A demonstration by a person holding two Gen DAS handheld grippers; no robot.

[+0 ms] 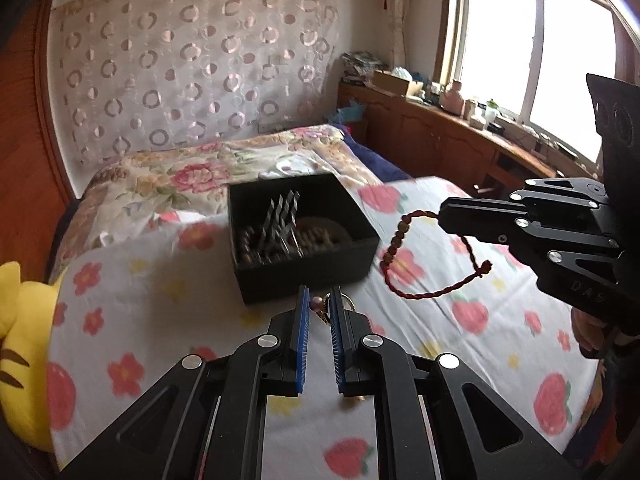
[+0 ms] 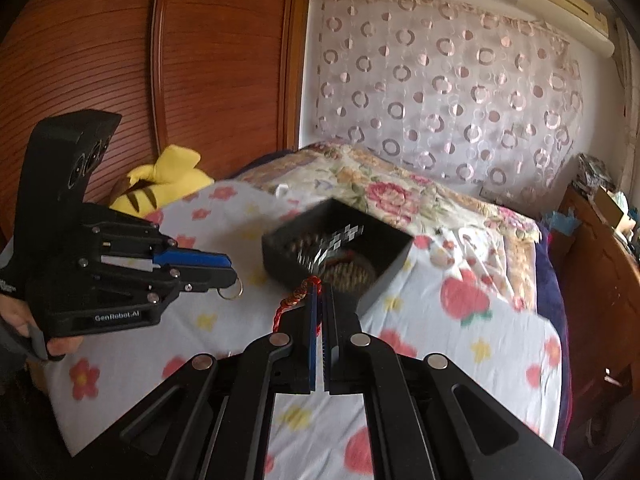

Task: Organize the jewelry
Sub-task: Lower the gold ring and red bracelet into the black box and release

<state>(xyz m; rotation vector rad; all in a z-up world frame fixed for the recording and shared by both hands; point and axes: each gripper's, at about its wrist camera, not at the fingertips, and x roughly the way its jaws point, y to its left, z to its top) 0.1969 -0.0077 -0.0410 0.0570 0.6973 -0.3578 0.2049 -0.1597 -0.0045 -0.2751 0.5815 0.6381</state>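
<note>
The right gripper (image 1: 442, 213) pinches a red braided cord bracelet (image 1: 416, 256) at its fingertips; a short run of brown beads sits on one side of the loop, and a knotted tail hangs loose below the jaws, clear of the flowered sheet (image 1: 420, 340). The left gripper (image 1: 320, 300) is pressed together on a small piece of jewelry (image 1: 318, 309) with a purplish bead and gold-coloured metal, and a silver ring (image 2: 231, 289) dangles under its tips.

Just ahead of the left gripper's tips, and ahead and to the left of the right one's, a black open box (image 1: 308, 272) rests on the bed. Inside lie coils of dark brown beads (image 1: 256, 246) and a shiny faceted silver piece (image 1: 280, 220), blurred.

The left gripper's body reads "GenRobot.AI" in the right wrist view; the right gripper's side shows "DAS", the rest unreadable.
</note>
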